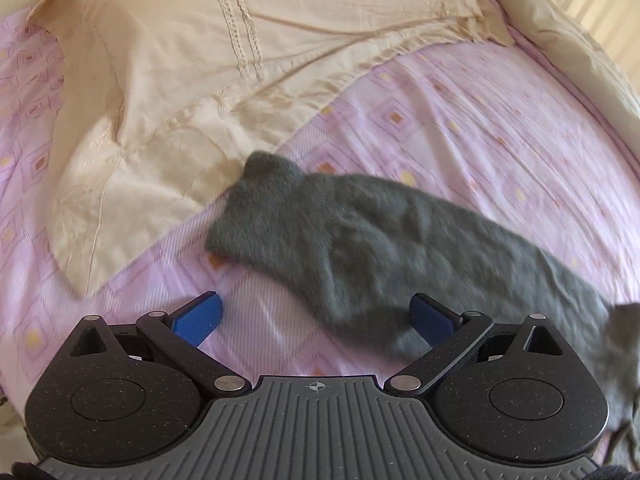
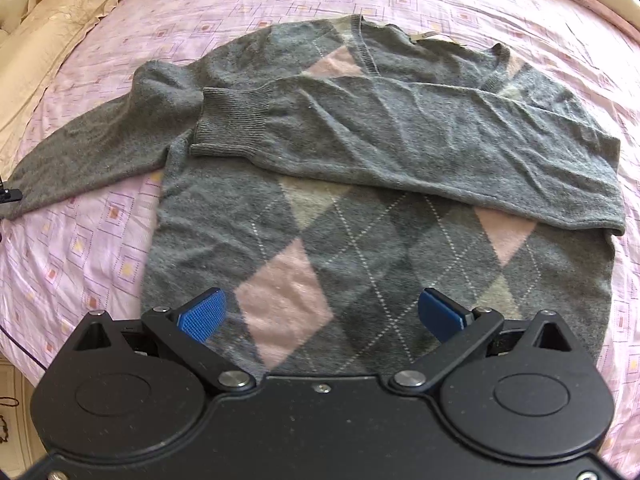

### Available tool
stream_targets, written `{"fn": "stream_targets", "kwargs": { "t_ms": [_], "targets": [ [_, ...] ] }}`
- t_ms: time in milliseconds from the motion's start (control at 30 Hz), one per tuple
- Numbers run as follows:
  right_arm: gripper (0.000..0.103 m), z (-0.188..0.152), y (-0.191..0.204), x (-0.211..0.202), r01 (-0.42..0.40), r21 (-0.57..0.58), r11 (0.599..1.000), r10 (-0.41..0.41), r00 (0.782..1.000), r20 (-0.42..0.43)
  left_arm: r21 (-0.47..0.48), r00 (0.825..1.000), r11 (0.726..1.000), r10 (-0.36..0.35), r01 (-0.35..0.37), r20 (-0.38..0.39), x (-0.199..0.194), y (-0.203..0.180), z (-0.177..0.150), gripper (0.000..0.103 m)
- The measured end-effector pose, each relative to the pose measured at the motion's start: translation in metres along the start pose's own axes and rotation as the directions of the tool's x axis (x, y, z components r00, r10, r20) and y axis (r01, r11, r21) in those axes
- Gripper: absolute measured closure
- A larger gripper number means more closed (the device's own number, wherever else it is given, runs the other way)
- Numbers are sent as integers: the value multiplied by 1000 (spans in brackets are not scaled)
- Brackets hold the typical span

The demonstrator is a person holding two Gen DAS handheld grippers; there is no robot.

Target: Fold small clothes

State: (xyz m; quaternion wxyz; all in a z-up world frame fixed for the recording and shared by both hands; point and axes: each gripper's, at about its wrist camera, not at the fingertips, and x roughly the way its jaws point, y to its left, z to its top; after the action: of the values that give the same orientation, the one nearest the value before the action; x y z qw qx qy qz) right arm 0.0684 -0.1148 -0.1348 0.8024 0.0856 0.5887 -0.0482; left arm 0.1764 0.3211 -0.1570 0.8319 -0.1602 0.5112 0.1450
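Grey knitted sweater, soft and fuzzy, argyle front of pink, pale grey-green and dark grey diamonds crossed by dotted white lines; lies flat on the bed, filling the centre of the right wrist view. V-neck with ribbed edging at upper centre; a small label inside the collar is too small to read. One sleeve is folded across the chest, its ribbed cuff ending left of centre and covering part of the pattern. The other sleeve stretches out flat toward the left edge of the frame, where its end is cut off. The hem is hidden behind the right gripper, whose blue ribbed pads stand wide apart above the lower front, holding nothing. In the left wrist view the outstretched sleeve appears blurred, running from centre to the lower right edge, cuff end toward the centre; the rest of the garment is out of frame. Left gripper: jaws spread wide, empty, one pad over bare sheet, the other at the sleeve's near edge; contact cannot be judged. Bed sheet: lilac cotton printed with small squares, lightly creased. Cream pillowcase, stitched trim, upper left.
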Motion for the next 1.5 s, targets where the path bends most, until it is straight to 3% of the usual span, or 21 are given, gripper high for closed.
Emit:
{"fn": "stream_targets", "kwargs": {
  "t_ms": [167, 267, 333, 367, 400, 500, 667, 800, 1000, 1200, 1367, 1500],
  "targets": [
    [1, 9, 12, 2, 0, -26, 1000, 0, 1000, -13, 60, 999, 998, 31, -32, 29, 7, -7, 5, 1],
    [1, 14, 18, 1, -7, -48, 999, 7, 1000, -6, 88, 998, 996, 7, -12, 55, 6, -7, 3, 5],
    [1, 18, 22, 1, -15, -54, 998, 15, 1000, 1, 87, 996, 996, 19, -26, 86, 2, -6, 1, 26],
    [1, 19, 23, 0, -20, -54, 998, 20, 1000, 4, 82, 995, 996, 18, -27, 99, -1, -5, 2, 42],
    [1, 19, 23, 0, -24, -53, 998, 25, 1000, 6, 73, 994, 997, 7, -15, 105, -2, -4, 2, 58],
    [1, 20, 24, 0, -42, -40, 998, 42, 999, 6, 24, 994, 998, -57, 55, 95, -4, 2, 7, 88],
    [1, 14, 17, -1, -71, 9, 997, 71, 997, 5, -33, 985, 991, -122, 127, 118, -20, -2, 13, 91],
    [1, 6, 7, -4, -83, 23, 996, 83, 997, 11, -36, 961, 974, -214, 224, 175, -47, -18, 15, 92],
    [1, -7, -19, -10, -118, 72, 990, 116, 993, 34, 24, 903, 932, -357, 362, 241, -100, -63, 16, 92],
    [1, -20, -56, -18, -165, 115, 980, 158, 985, 63, 153, 820, 872, -490, 465, 297, -163, -132, 3, 92],
    [1, -33, -97, -27, -196, 171, 965, 182, 979, 96, 271, 739, 794, -606, 543, 294, -204, -207, -17, 92],
    [1, -42, -135, -31, -205, 214, 955, 184, 976, 117, 351, 670, 709, -700, 612, 247, -222, -276, -43, 92]
  ]
}}
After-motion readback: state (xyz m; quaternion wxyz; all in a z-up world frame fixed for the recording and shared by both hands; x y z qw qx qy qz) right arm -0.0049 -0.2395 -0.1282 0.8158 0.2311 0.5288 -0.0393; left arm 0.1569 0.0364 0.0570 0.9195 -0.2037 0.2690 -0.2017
